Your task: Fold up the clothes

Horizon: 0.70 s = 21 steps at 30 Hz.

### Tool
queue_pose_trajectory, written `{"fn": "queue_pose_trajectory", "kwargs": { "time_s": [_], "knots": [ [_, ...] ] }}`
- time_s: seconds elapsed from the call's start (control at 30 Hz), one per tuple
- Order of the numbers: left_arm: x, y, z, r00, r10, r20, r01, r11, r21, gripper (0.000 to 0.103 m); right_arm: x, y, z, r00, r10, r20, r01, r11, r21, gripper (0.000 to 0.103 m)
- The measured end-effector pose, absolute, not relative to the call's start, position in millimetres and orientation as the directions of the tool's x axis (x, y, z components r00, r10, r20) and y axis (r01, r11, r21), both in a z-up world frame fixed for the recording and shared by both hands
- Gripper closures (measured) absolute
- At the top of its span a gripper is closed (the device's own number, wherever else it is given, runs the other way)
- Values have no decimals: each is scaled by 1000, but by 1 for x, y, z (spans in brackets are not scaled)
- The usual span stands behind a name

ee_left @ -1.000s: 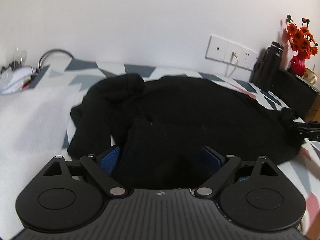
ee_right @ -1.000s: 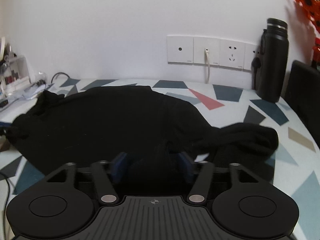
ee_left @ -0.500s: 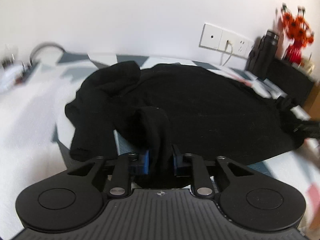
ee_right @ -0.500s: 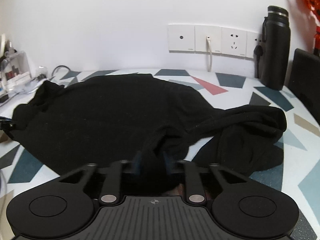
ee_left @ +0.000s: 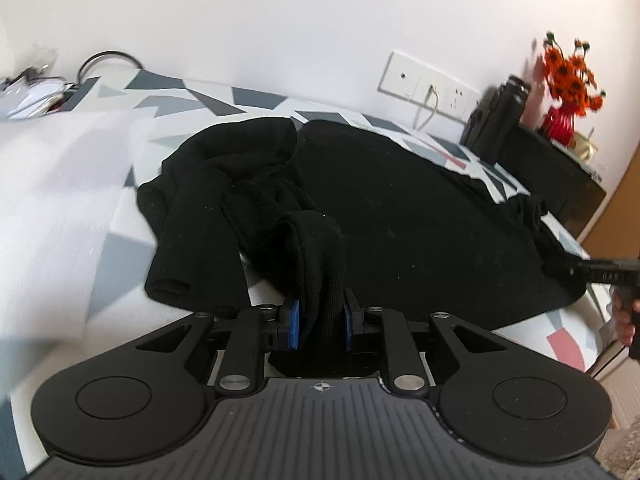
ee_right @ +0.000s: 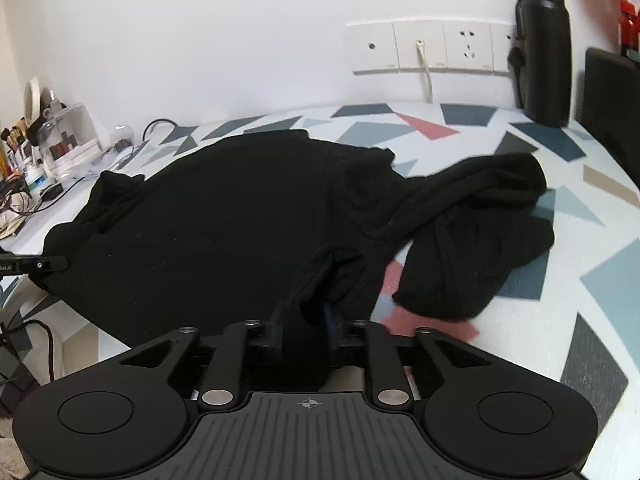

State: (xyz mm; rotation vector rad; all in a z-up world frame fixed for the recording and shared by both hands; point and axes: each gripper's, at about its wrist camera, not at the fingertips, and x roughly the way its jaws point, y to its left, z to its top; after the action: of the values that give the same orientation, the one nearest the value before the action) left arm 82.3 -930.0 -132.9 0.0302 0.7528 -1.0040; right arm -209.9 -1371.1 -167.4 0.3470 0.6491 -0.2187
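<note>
A black long-sleeved garment lies spread over a table with a geometric-patterned cloth. My left gripper is shut on a bunched fold of its near hem, which rises in a ridge between the blue pads. One sleeve lies crumpled to the left. In the right wrist view the same garment fills the centre, and my right gripper is shut on its near edge, lifted slightly. The other sleeve lies heaped at the right. The right gripper's tip also shows at the left wrist view's right edge.
A black flask, wall sockets with a plugged cable, and a dark box stand along the back right. Orange flowers in a red vase sit there too. Cosmetics and cables clutter the far left.
Both grippers went from wide open around the hem to shut on it. Both have since pulled back and up, raising the fabric edge off the table.
</note>
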Motion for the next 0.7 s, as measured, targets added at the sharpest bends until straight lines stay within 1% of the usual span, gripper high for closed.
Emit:
{"fn": "queue_pose_trajectory", "kwargs": {
  "time_s": [0.03,0.07,0.1,0.13,0.17,0.23,0.3,0.37,0.53,0.7],
  "knots": [
    [81,-929,-132,320,-747,-582,766,566,-304,76,-211,-1373,-165,780,-94,-618,312,915,255,76],
    [80,-929,-130,337,-736,-588,764,578,-286,65,-212,-1374,-161,785,-99,-611,320,910,263,74],
    [79,-930,-127,355,-723,-592,762,591,-264,49,-214,-1376,-155,796,-108,-595,324,907,269,73],
    [77,-930,-123,380,-709,-594,762,604,-233,42,-218,-1379,-148,811,-117,-573,323,906,272,71],
    [75,-929,-116,406,-703,-585,763,613,-207,36,-221,-1381,-141,825,-127,-551,323,906,274,70],
    [73,-928,-100,447,-700,-558,757,628,-181,33,-230,-1387,-127,842,-171,-512,340,904,258,67],
    [71,-927,-83,486,-697,-527,750,642,-157,19,-237,-1397,-117,842,-218,-494,375,894,246,64],
    [72,-931,-66,501,-713,-491,751,640,-163,14,-241,-1410,-108,831,-265,-489,417,878,233,64],
    [77,-956,-39,444,-776,-448,800,568,-191,14,-243,-1429,-82,833,-318,-452,439,878,190,63],
    [89,-993,-44,479,-729,-488,809,583,-77,14,-235,-1444,-54,841,-368,-397,451,881,140,63]
  ]
}}
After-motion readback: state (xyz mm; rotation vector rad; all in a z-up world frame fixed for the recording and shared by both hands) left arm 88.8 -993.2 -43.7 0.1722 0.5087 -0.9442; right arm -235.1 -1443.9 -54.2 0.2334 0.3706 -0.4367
